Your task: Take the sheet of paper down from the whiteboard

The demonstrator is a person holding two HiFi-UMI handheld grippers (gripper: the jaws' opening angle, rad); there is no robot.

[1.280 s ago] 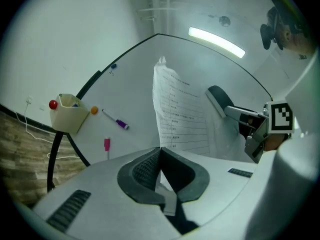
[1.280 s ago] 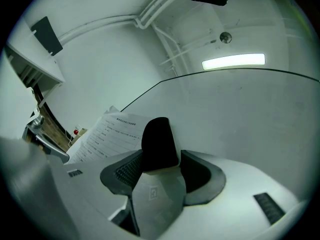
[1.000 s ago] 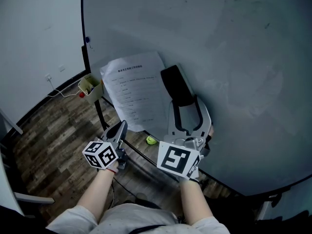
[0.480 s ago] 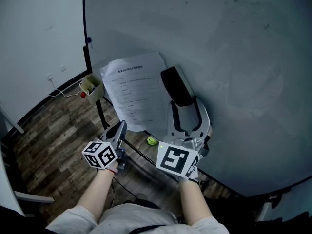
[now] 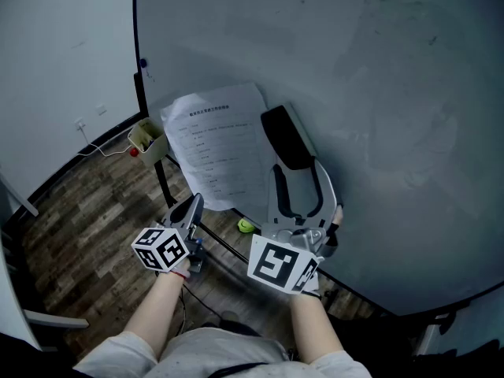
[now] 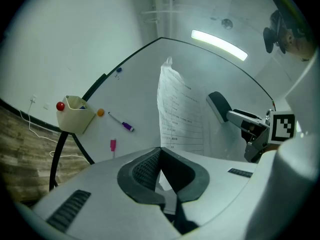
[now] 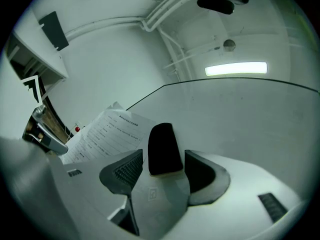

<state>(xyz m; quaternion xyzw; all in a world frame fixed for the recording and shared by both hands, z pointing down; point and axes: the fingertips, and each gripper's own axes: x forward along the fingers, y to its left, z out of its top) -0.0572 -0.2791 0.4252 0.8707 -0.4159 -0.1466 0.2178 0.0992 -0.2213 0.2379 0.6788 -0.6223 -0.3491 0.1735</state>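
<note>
The right tool [image 7: 164, 166] is clamped on a whiteboard eraser [image 7: 161, 149]. The eraser's white body sits between the two pads and its black felt end points away toward the whiteboard [image 5: 378, 93]. In the head view the eraser lies against the board, just right of the sheet of paper [image 5: 216, 136], at or over its right edge.

The left tool [image 6: 161, 154] has its jaws pressed together. Its tips meet the sheet's near, lower-left corner, and a pale sliver shows between the pads, so it appears to be pinching that corner. The sheet hangs on the board's left part and its far, upper edge curls off the surface.

Judging from this, the step in hand is freeing the sheet. One tool steadies its bottom corner while the other takes away the eraser, which may be what pins the paper. Whether the eraser is magnetic, or already clear of the paper, cannot be told.

The next move probably calls for drawing the eraser straight off the board without dragging the sheet sideways. The left tool can then peel the paper down and toward the person with a gentle pull, since a thin sheet held by one corner can tear or slip.

Farther left, a small holder cup [image 6: 75, 115] clings to the board's edge, with a marker [image 6: 121, 122] just right of it.
</note>
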